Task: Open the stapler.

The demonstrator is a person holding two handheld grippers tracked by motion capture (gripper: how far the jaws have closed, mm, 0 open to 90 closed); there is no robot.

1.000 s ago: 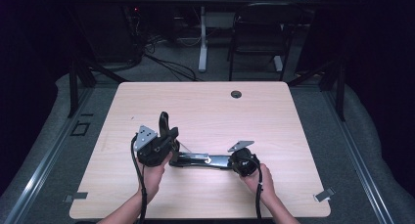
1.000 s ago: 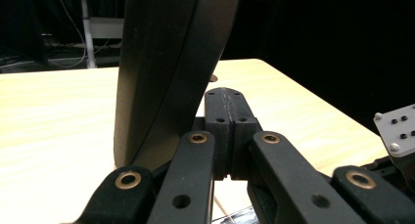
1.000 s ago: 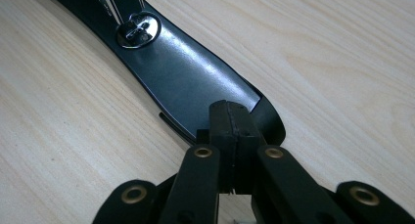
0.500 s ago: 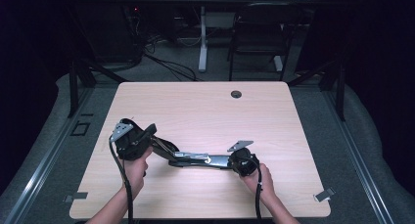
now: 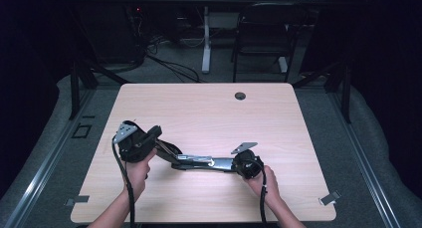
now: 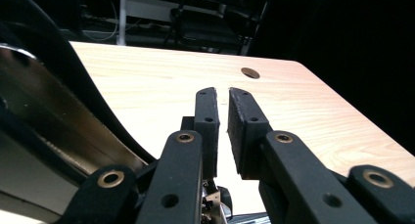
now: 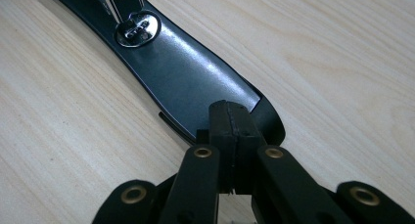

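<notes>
A long black stapler, opened out flat, lies on the near half of the tabletop, running left to right between the person's two hands. Its metal staple channel shows silver along the middle of the body. In the right gripper view the stapler's glossy black base stretches away from the jaws, with a shiny metal anvil plate set in it farther up.

The right gripper is at the stapler's right end. Its jaws are pressed together with no gap between the pads, and they sit at the rounded tip of the black base; whether a thin edge of the base is pinched between them cannot be told.

The left gripper is at the stapler's left end, just above the raised black arm that curves up from the body. In the left gripper view its jaws stand slightly apart, a narrow slit of tabletop showing between the pads, and they hold nothing. The curved black and silver arm of the stapler passes close along the left of that view.

A round cable hole sits near the far edge of the tabletop, well apart from the stapler.
</notes>
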